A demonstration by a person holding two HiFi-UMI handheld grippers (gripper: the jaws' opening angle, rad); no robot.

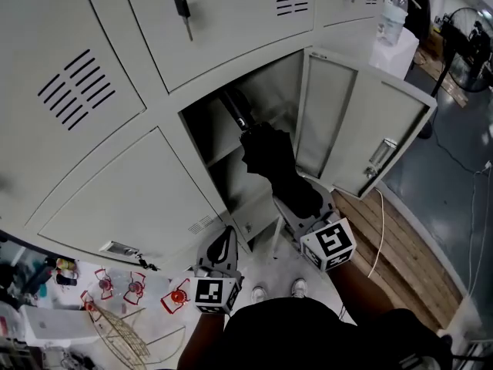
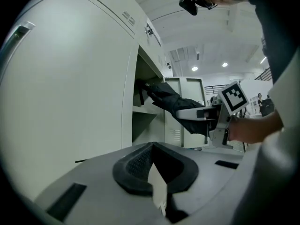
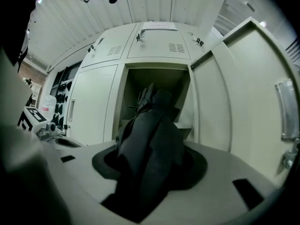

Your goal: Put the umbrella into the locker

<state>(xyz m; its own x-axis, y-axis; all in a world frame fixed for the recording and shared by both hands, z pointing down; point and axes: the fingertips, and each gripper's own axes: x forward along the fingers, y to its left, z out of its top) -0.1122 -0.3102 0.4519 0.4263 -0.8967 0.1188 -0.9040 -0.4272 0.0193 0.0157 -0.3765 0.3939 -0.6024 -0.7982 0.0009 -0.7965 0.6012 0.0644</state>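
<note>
A black folded umbrella (image 1: 269, 156) points into the open locker (image 1: 281, 91), and its handle end is inside, above the inner shelf (image 1: 223, 158). My right gripper (image 1: 300, 206) is shut on the umbrella's rear part, in front of the opening. In the right gripper view the umbrella (image 3: 150, 139) fills the jaws and reaches toward the locker (image 3: 154, 78). My left gripper (image 1: 222, 253) hangs lower left, near the closed door beside the opening, with its jaws together and nothing between them. The left gripper view shows the umbrella (image 2: 171, 100) and the right gripper (image 2: 199, 114) from the side.
The locker door (image 1: 362, 122) stands swung out to the right. Keys (image 1: 182, 6) hang from the locker above. A bottle (image 1: 393, 10) on a white box and a fan (image 1: 470, 48) are at the far right. Wooden boards (image 1: 393, 237) lie under the door. Red-and-white items (image 1: 135, 287) clutter the lower left.
</note>
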